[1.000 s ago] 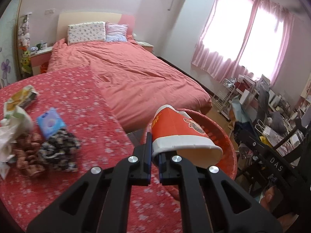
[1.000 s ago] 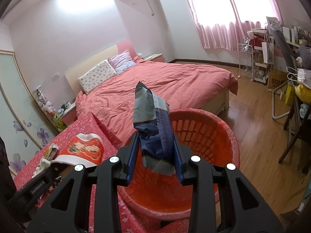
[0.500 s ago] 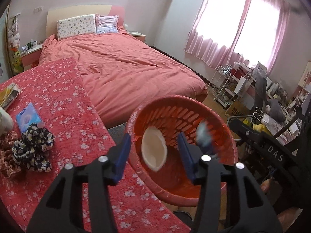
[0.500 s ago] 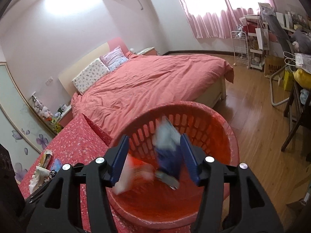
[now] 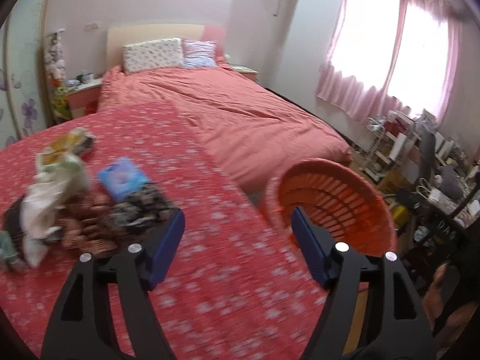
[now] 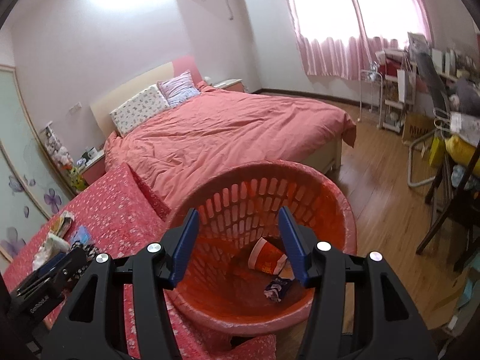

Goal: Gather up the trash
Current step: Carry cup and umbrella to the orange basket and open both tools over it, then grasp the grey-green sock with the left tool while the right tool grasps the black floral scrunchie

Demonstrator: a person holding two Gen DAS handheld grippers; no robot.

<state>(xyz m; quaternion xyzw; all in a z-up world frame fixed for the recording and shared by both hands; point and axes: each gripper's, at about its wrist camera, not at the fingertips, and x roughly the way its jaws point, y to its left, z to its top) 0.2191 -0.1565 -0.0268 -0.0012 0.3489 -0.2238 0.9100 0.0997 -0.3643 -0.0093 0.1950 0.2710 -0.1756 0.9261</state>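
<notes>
Our right gripper (image 6: 238, 240) hung empty, jaws apart, over the orange basket (image 6: 345, 210), where a paper cup (image 6: 267, 259) and a dark wrapper (image 6: 276, 289) lay. Our left gripper (image 5: 238, 244) was opening with nothing between its jaws. We judged it should centre over 1 piece of the trash pile (image 5: 51, 189) on the tablecloth (image 5: 225, 285) before closing.

In the left wrist view, motion blur smears the litter pile (image 5: 63, 192) at middle left and the flowered cloth (image 5: 228, 276); the orange basket's (image 5: 345, 198) inside stays hidden.
</notes>
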